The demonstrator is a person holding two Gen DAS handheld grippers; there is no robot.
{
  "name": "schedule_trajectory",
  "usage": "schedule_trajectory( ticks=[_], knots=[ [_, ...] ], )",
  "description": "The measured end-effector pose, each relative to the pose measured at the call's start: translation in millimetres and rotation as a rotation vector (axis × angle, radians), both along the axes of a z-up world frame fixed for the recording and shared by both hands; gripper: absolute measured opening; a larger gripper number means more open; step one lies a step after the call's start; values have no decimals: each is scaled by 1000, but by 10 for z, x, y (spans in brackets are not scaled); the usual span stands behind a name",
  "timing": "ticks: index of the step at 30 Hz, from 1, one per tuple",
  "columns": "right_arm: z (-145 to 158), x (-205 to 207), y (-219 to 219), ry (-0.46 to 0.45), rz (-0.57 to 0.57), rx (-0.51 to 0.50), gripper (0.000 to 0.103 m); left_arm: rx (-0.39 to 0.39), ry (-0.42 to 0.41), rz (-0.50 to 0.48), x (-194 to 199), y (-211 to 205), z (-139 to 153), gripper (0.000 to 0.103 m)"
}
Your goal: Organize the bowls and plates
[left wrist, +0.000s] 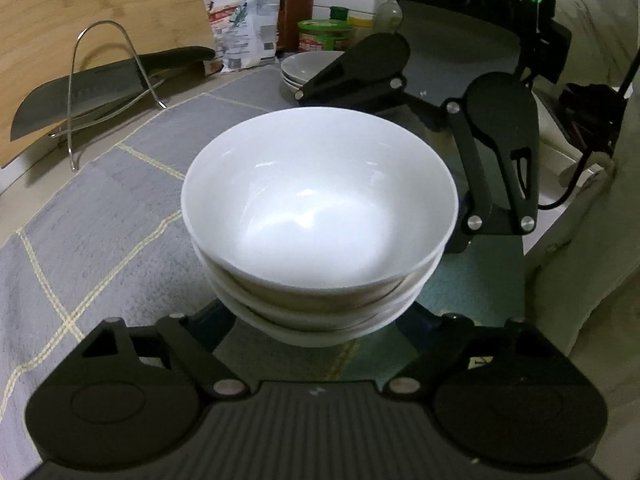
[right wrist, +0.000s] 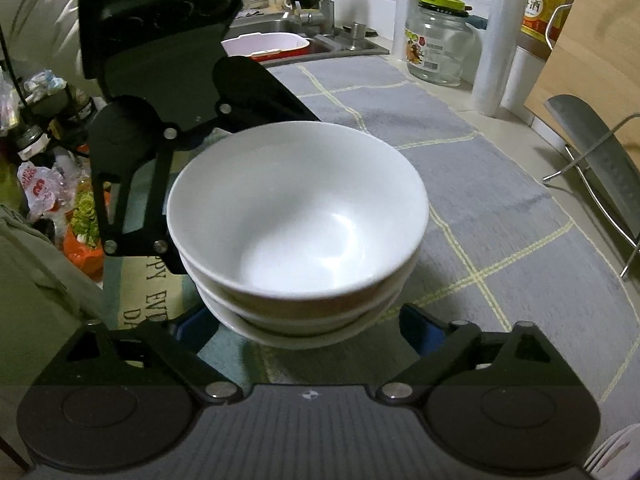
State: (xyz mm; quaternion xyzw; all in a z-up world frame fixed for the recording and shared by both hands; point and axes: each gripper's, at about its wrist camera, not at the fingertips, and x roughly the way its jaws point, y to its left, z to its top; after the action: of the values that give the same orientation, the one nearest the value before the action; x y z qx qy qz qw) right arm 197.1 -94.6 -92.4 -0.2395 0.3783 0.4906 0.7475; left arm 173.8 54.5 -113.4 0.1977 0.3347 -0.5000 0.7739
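Both tongs look spread wide, cradling the stack of white bowls (left wrist: 320,220) from opposite sides, left tongs (left wrist: 320,332) near and right tongs (right wrist: 316,332) far, stack apparently just above the grey mat (left wrist: 120,200), so I'd keep both level and move slowly toward the plates (left wrist: 304,66).

Both wrist cameras look down, very close, onto the same stack of white bowls (left wrist: 320,216) (right wrist: 298,212) from opposite sides. The left view faces the stacked plates (left wrist: 304,66) and the right hand-held gripper (left wrist: 432,128); the right view faces the sink (right wrist: 280,28) and the left hand-held gripper (right wrist: 180,168).
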Motion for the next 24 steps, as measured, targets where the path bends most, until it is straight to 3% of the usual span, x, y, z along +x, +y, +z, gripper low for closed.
schedule_trajectory(
  ticks=[6, 16, 24],
  knots=[
    [8, 39, 16, 42, 4, -2, 87, -7, 15, -29, 46, 29, -1, 84],
    [3, 39, 29, 44, -5, -11, 87, -3, 25, -77, 108, 21, 15, 84],
    [7, 23, 46, 25, -14, -18, 88, 45, -12, -114, 91, -51, 50, 85]
  ],
)
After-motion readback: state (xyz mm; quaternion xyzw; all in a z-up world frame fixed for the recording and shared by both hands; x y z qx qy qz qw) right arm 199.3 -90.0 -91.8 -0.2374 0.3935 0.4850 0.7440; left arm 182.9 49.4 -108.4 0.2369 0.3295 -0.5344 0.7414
